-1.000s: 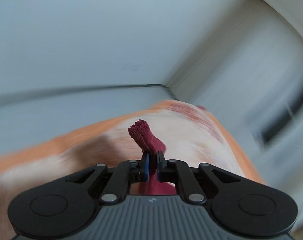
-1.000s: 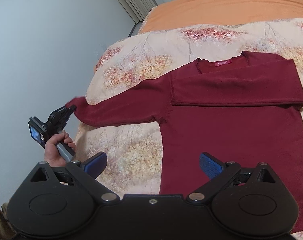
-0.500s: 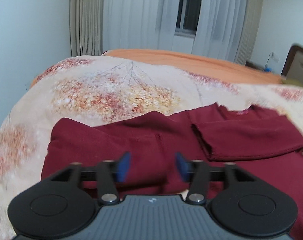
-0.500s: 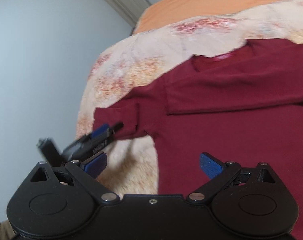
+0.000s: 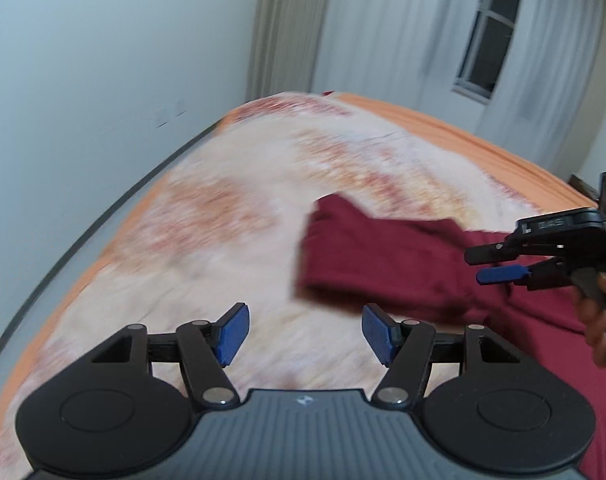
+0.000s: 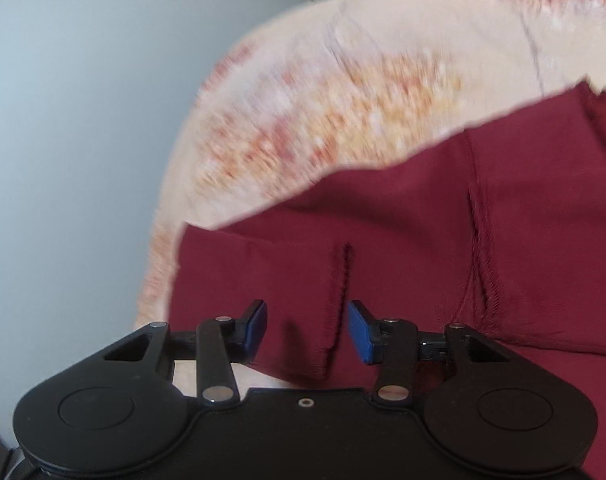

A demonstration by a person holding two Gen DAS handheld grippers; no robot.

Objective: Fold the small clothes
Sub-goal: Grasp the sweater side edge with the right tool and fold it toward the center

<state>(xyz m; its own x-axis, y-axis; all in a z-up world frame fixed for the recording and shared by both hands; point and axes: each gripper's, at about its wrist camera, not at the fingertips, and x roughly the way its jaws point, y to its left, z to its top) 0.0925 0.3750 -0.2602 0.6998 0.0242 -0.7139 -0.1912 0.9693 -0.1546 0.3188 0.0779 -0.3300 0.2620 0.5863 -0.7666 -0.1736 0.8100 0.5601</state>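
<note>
A dark red sweater (image 6: 403,220) lies flat on the flowered bedspread (image 6: 343,92). Its left sleeve (image 5: 383,256) is folded back over itself, with the cuff edge (image 6: 337,300) lying on top. My right gripper (image 6: 309,332) hangs low over that cuff with its jaws closing. The cuff edge lies between the pads, and a gap shows on both sides. In the left wrist view, my left gripper (image 5: 306,334) is over bare bedspread (image 5: 223,240) left of the sleeve. Its jaws are opening and nothing is between them. The right gripper (image 5: 475,267) shows at the right edge.
A hand (image 5: 599,320) holds the right gripper's handle. The bed runs along a pale wall (image 5: 103,80) on the left. Behind the bed hang curtains (image 5: 383,32) and there is a window (image 5: 483,52). An orange sheet (image 5: 483,140) shows at the head of the bed.
The left gripper carried the sleeve cuff inward, let it go and drew back to the left over the bedspread. The right gripper dropped close to the folded sleeve and its jaws narrowed.
</note>
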